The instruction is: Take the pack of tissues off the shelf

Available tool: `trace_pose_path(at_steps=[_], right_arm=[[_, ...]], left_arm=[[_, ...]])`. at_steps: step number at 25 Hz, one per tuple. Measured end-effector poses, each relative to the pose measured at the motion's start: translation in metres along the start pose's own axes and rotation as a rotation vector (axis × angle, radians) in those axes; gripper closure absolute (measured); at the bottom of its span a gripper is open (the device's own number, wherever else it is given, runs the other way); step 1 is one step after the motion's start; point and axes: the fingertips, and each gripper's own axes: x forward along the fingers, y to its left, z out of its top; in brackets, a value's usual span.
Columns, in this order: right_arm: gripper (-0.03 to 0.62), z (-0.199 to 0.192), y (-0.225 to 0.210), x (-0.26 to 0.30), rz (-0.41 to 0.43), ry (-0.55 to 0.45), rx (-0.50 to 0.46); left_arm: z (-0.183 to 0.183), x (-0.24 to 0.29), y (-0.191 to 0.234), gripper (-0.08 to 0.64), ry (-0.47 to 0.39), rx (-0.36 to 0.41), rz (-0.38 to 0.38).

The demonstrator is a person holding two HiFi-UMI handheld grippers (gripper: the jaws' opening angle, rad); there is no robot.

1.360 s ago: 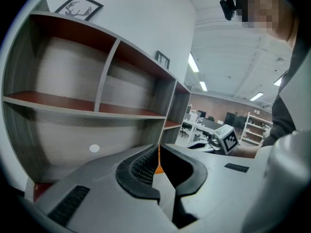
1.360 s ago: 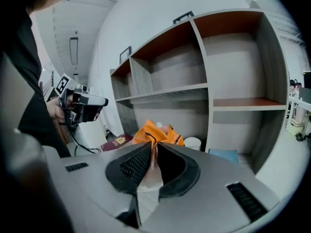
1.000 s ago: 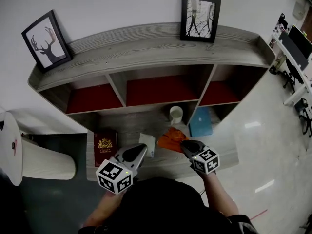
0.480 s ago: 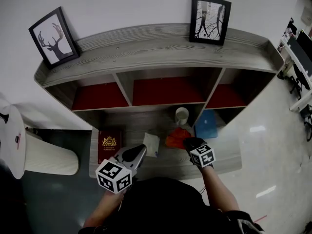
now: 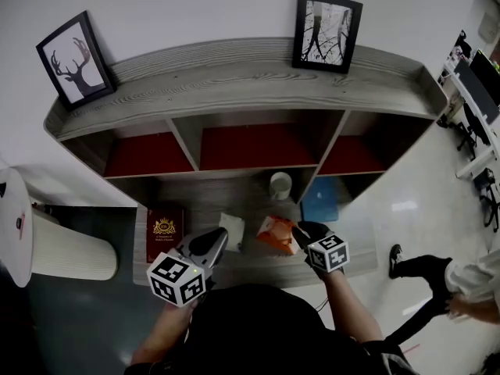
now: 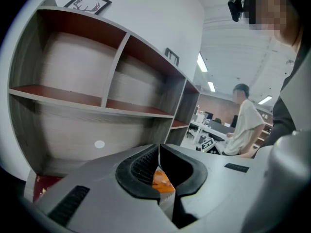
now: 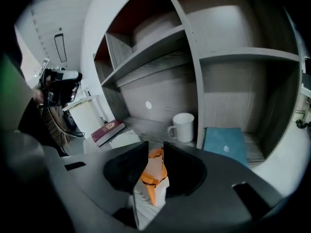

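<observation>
Grasp step: right gripper [image 5: 299,230], jaws just eased wider, pinches the pack of tissues [image 5: 275,234] on the lower shelf [image 5: 242,201], left gripper [image 5: 214,239] pressed together, empty; next it probably needs a firmer squeeze, then a lift out.

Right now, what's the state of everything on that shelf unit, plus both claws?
Orange-and-white tissue pack: stood on edge, clamped.
Right claw: shut on that pack; jaws have just eased slightly wider.
Left claw: shut, empty.
White ceramic mug: upright on the bottom shelf.
Dark red hardcover book: closed, lying flat.
Blue book: closed, lying flat.
White flat packet: lying flat.
Black-framed antler picture: standing on top.
</observation>
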Motion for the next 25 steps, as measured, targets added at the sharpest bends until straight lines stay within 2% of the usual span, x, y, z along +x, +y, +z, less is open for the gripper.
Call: trace_pose_path(at_steps=[3, 7, 14, 19, 25], right_arm=[[0.535, 0.021, 0.006, -0.016, 0.030, -0.061, 0.026], [0.535, 0.061, 0.025, -0.039, 0.091, -0.163, -0.012], [0.535, 0.132, 0.093, -0.059, 0.234, -0.327, -0.048], [0.535, 0.183, 0.148, -0.059, 0.279, -0.387, -0.078], [0.537, 0.233, 0.203, -0.055, 0.296, -0.448, -0.124]], left_arm=[[0.002, 0.003, -0.003, 0.537, -0.005, -0.008, 0.003], [0.008, 0.000, -0.002, 0.537, -0.022, -0.018, 0.014], [0.023, -0.028, 0.012, 0.537, -0.070, 0.009, 0.016], [0.035, -0.067, 0.036, 0.537, -0.088, 0.046, 0.028], [0.046, -0.106, 0.068, 0.537, -0.118, 0.071, 0.039]])
